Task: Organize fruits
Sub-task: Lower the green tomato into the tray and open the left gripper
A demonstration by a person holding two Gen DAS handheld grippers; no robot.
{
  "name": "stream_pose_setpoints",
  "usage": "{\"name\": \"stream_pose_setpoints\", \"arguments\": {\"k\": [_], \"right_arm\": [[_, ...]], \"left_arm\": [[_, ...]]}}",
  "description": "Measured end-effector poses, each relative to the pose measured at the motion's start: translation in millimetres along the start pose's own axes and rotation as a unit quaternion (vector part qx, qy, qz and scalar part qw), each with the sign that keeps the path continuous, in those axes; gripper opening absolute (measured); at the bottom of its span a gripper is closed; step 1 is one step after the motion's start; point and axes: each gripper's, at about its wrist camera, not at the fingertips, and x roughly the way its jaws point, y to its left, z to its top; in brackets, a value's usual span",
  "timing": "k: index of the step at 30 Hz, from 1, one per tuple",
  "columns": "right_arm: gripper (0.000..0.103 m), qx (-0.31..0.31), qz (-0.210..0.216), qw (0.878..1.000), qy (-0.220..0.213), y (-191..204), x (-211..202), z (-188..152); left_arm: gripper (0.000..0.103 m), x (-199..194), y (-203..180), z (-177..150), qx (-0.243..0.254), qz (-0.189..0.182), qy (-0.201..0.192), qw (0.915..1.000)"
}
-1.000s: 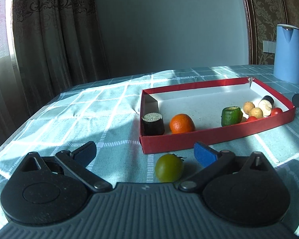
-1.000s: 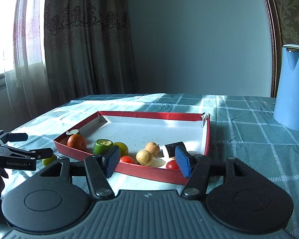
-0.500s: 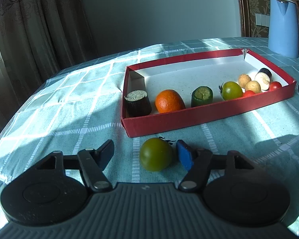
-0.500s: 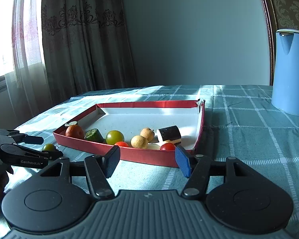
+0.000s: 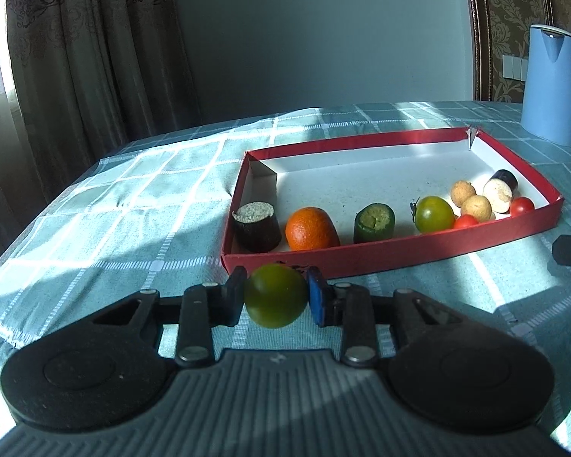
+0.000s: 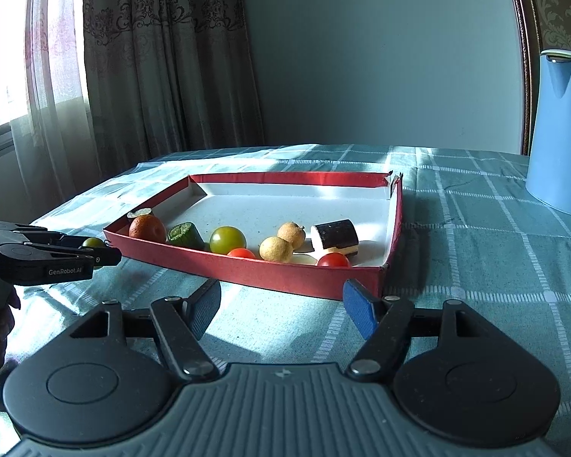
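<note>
My left gripper (image 5: 276,297) is shut on a green tomato (image 5: 275,295), held just in front of the red tray's (image 5: 399,257) near wall. The tray holds a dark eggplant piece (image 5: 255,226), an orange (image 5: 311,228), a cucumber piece (image 5: 374,224), a second green tomato (image 5: 434,214), two tan fruits (image 5: 475,206), another eggplant piece (image 5: 499,189) and red cherry tomatoes (image 5: 521,205). My right gripper (image 6: 281,306) is open and empty in front of the tray's near wall (image 6: 270,272). The left gripper (image 6: 91,251) with the green tomato (image 6: 93,242) shows at the left of the right wrist view.
A blue kettle (image 5: 552,83) stands at the back right of the table, also in the right wrist view (image 6: 561,133). A teal checked cloth (image 5: 114,213) covers the table. Curtains hang behind at the left.
My left gripper has closed from open onto the green tomato outside the tray. My right gripper stays open and has shifted slightly relative to the tray.
</note>
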Motion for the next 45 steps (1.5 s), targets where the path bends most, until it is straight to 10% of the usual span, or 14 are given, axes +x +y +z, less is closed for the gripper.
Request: {"name": "stream_pose_setpoints", "arguments": {"k": [31,33,35,36,45], "right_arm": [[0.071,-0.014,0.019,0.999,0.041,20,12,-2],[0.071,-0.012,0.019,0.999,0.042,19,12,-3],[0.075,-0.011,0.018,0.999,0.041,19,12,-3],[0.078,-0.01,0.017,0.999,0.04,19,12,-3],[0.079,-0.011,0.008,0.999,0.041,19,11,-4]], "left_arm": [[0.031,66,-52,64,-0.026,0.022,-0.011,0.9994],[0.043,66,-55,63,-0.018,0.023,-0.009,0.9995],[0.089,60,-57,62,-0.015,0.031,-0.022,0.9992],[0.097,55,-57,62,-0.016,0.034,-0.033,0.9987],[0.103,13,-54,58,-0.036,0.002,-0.063,0.9974]]}}
